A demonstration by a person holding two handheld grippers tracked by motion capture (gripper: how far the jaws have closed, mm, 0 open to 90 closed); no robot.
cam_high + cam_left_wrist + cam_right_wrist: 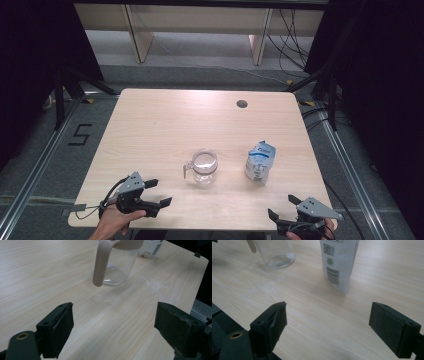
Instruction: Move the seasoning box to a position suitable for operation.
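jug [117, 262] top beyond frame edge

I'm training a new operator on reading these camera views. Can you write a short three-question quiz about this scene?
1. True or false: the left gripper is shut on the jug's handle.
2. What stands to the right of the clear jug in the high view? A) a white pouch B) a red bowl C) a book
3. Fill in: the right gripper has its jaws ____.

Key: 1 false; 2 A, the white pouch; 3 open.

Light wood table [150, 125] on grey floor [200, 47]; black curtains [30, 60] both sides.
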